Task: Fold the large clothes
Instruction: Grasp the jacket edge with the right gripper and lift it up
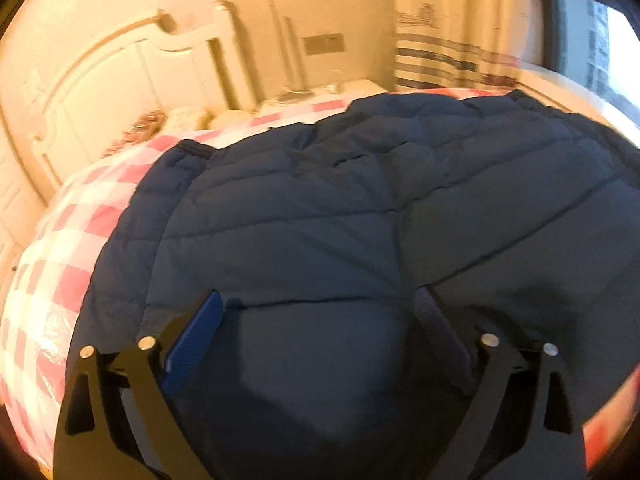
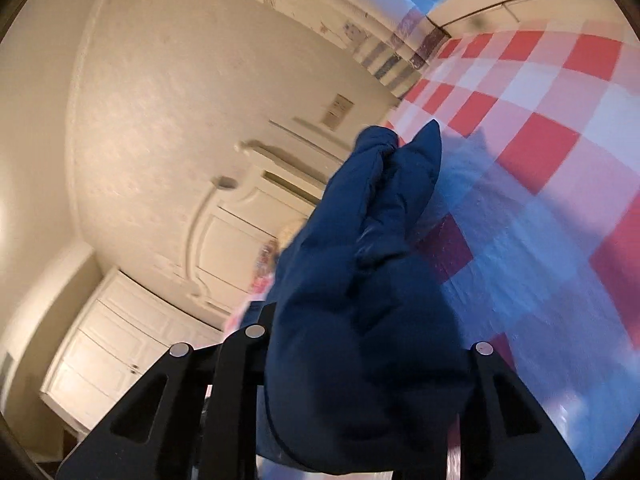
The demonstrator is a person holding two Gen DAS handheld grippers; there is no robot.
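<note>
A large navy quilted puffer jacket (image 1: pixel 360 208) lies spread over the red-and-white checked bed cover (image 1: pixel 60 264). My left gripper (image 1: pixel 318 300) hovers just over its near part, fingers wide apart, blue pads (image 1: pixel 196 344) bare, holding nothing. In the right wrist view, my right gripper (image 2: pixel 360 344) is shut on a bunched navy part of the jacket (image 2: pixel 368 264), lifted off the checked cover (image 2: pixel 540 152). The fabric hides the fingertips and pads.
A cream carved headboard (image 1: pixel 120 92) and pillows (image 1: pixel 188 118) stand at the far end of the bed. Striped curtains (image 1: pixel 452 52) and a window (image 1: pixel 592 40) are at the right. White cabinets (image 2: pixel 112 352) stand by the wall.
</note>
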